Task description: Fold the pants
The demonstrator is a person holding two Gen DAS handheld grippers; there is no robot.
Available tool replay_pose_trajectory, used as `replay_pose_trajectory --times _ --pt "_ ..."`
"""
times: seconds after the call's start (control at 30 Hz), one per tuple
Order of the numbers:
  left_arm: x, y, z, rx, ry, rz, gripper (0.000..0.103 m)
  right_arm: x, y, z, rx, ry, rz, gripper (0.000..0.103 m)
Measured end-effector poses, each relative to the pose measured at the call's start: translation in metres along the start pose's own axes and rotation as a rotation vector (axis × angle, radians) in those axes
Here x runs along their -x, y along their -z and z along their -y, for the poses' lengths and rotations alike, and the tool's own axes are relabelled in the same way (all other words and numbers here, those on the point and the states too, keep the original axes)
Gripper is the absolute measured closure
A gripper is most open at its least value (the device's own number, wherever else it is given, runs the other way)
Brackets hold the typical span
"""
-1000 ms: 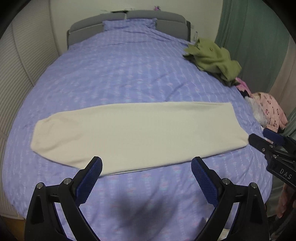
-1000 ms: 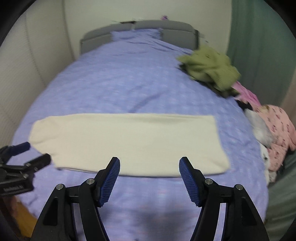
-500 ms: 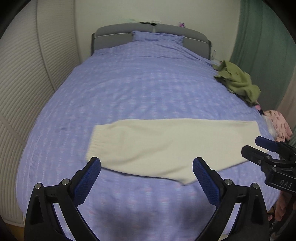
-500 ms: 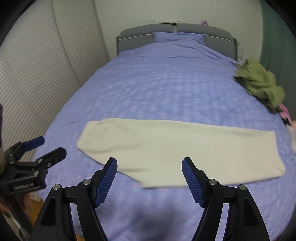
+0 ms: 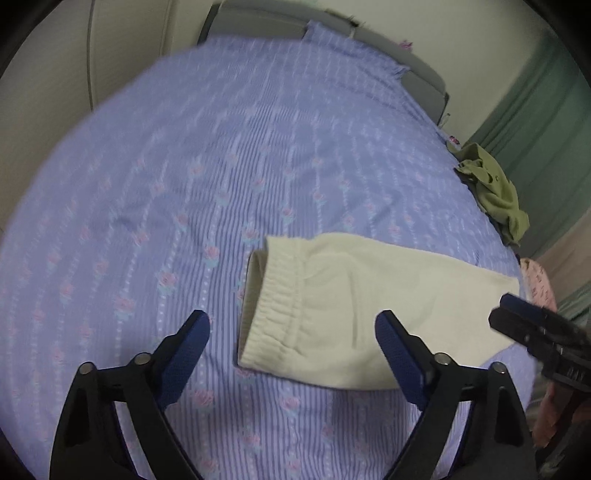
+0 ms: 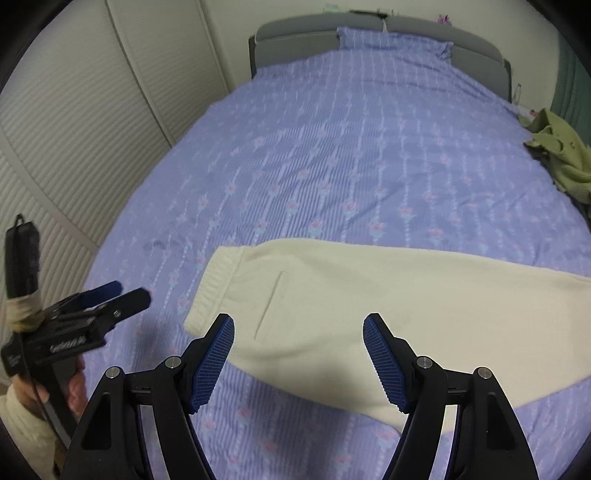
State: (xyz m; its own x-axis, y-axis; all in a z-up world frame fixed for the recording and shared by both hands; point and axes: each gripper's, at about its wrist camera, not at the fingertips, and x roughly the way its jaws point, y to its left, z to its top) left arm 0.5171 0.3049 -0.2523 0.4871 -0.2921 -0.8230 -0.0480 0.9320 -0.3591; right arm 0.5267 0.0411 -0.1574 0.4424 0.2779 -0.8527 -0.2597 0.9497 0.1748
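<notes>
Cream pants (image 5: 362, 314) lie flat on the bed, folded leg on leg, the elastic waistband (image 5: 269, 302) at the left end; they also show in the right wrist view (image 6: 388, 306). My left gripper (image 5: 291, 354) is open and empty, hovering just in front of the waistband. My right gripper (image 6: 299, 354) is open and empty above the pants' near edge, by the pocket slit (image 6: 269, 302). Each gripper shows in the other's view: the right one (image 5: 532, 332) and the left one (image 6: 107, 299).
The bed has a purple flowered cover (image 6: 332, 155) and a grey headboard (image 6: 369, 33). A green garment (image 5: 495, 192) and pink clothes (image 5: 539, 288) lie at the bed's right edge. White slatted doors (image 6: 74, 122) stand on the left.
Both grippers have swept left along the pants to the waistband end and come closer to the bed. The pants have not moved. Both stay open.
</notes>
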Motion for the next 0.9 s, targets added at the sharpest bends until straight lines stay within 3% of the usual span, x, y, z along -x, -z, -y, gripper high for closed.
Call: replay_pose_trajectory --times 0.27,0.5,0.63,0.67,0.77,0.9 --pt "-0.079 -0.022 -0.033 0.123 0.118 -0.125 0.019 -0.061 -0.007 -0.013 -0.004 0.030 -0.132 0.030" --pt "-0.144 -0.026 -0.050 0.218 0.106 -0.240 0.018 -0.086 -0.007 -0.011 -0.026 0.039 -0.174 0.030" --pt "-0.153 -0.018 -0.052 0.251 0.143 -0.246 0.019 -0.094 -0.006 -0.005 -0.048 0.043 -0.187 0.030" --pt "-0.153 -0.016 -0.052 0.264 0.171 -0.249 0.023 -0.095 -0.006 -0.003 -0.053 0.044 -0.190 0.030" --pt "-0.149 -0.014 -0.051 0.252 0.178 -0.251 0.062 -0.096 -0.005 0.005 -0.079 0.041 -0.199 0.030" --pt "-0.120 -0.021 -0.049 0.264 0.200 -0.187 0.091 -0.099 -0.005 0.009 -0.097 0.027 -0.205 0.030"
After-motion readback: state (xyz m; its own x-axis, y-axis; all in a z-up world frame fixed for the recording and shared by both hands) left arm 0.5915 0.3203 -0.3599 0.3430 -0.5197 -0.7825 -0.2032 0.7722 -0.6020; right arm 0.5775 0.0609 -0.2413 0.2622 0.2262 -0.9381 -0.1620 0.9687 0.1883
